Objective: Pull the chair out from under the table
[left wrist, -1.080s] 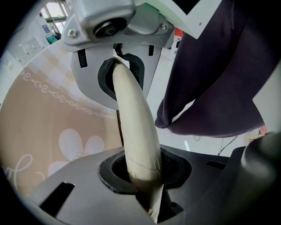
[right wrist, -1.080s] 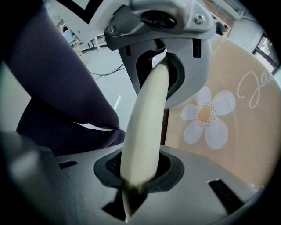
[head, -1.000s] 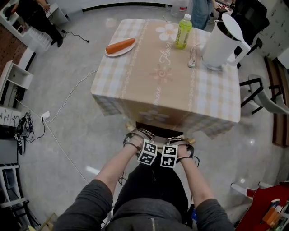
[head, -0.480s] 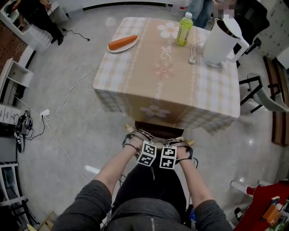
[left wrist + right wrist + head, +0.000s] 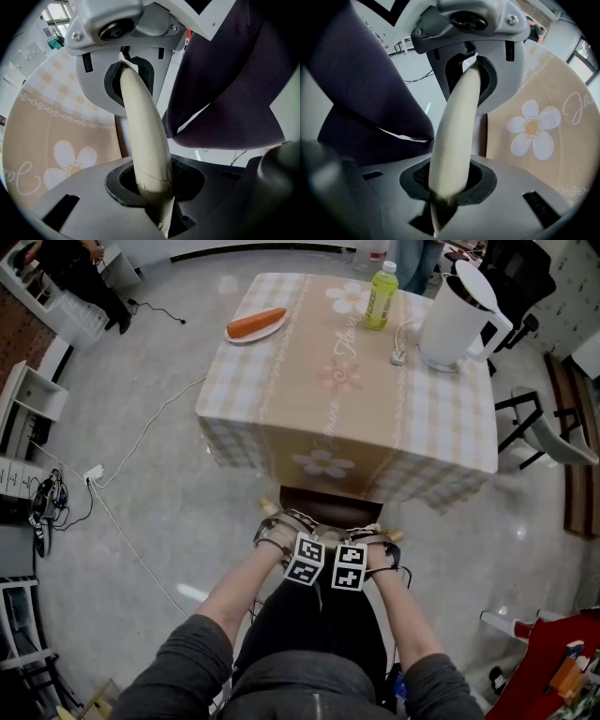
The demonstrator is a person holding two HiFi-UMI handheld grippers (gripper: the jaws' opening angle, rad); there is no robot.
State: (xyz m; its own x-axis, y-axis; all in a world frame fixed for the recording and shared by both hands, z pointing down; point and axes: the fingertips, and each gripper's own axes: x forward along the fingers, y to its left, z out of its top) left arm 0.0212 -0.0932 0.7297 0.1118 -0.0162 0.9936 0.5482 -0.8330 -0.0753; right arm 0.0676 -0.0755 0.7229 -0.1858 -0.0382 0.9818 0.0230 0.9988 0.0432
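hidden: most of the chair is under the bench's near edge. the hanging tablecloth covers the legs and the front of the seat, so only a dark brown strip of seat shows. in the head view, the hands and marker cubes cover the chair back and both sets of jaws. in the gripper views, dark clothing fills the side away from the bench.

left gripper: jaws partly closed and clamped across the chair's cream top rail, which runs straight through the pad recesses.

right gripper: same, jaws pinching that rail from both sides, just beside the left gripper.

bench load: carrot on a plate at the far left corner, green bottle at the far edge, white kettle at the far right corner.

vs. a second ago: a wider strip of seat shows clear of the tablecloth hem, and the bench sits further from the grippers. grip unchanged on both.
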